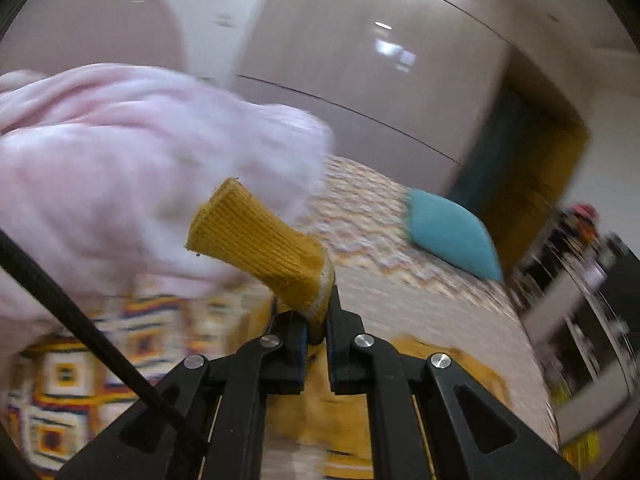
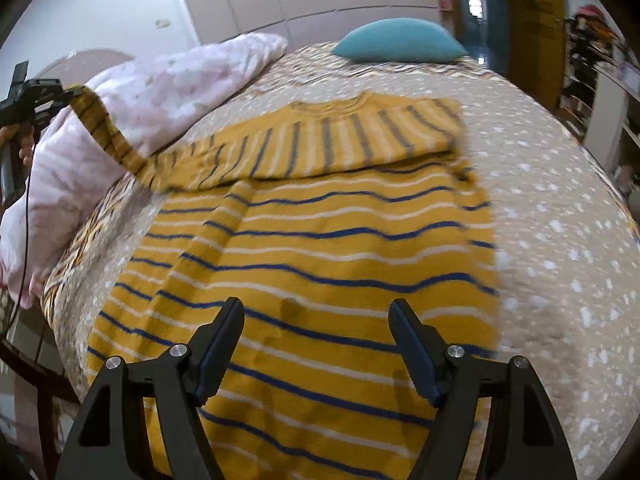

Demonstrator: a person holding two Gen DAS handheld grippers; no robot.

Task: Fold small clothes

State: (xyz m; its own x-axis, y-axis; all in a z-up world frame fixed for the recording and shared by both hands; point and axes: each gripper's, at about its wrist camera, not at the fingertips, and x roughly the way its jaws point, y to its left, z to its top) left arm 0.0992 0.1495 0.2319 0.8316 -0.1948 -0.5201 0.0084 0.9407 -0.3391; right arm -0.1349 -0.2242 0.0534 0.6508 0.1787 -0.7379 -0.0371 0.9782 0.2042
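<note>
- A yellow striped sweater (image 2: 320,240) is spread on the bed (image 2: 560,200), its body lying flat with blue and white stripes running across.
- The right sleeve (image 2: 360,136) is seen folded across the chest, just below the neckline.
- The right gripper (image 2: 316,344) is held over the lower part of the sweater, near the hem; its 2 fingers are spread wide with nothing between them.
- Whether the right gripper's fingers touch the cloth cannot be told.
- The other sleeve (image 2: 108,132) is drawn up and out to the left, off the bed surface, over a pink blanket (image 2: 180,84).
- In the right wrist view the left gripper (image 2: 60,94) is seen at the far left, at the end of that raised sleeve.
- In the left wrist view the left gripper (image 1: 318,316) is closed tight on the cuff (image 1: 256,240); the ribbed yellow end sticks up and leftward beyond the fingertips.
- The pink blanket (image 1: 120,180) is seen just behind the cuff, heaped on the left of the bed.
- A teal pillow (image 2: 400,40) lies at the far end of the bed, well apart from the sweater.
- A black cable (image 1: 80,320) crosses the lower left of the left wrist view.
- No readable writing, brand or label is seen; much of both views is blurred.
</note>
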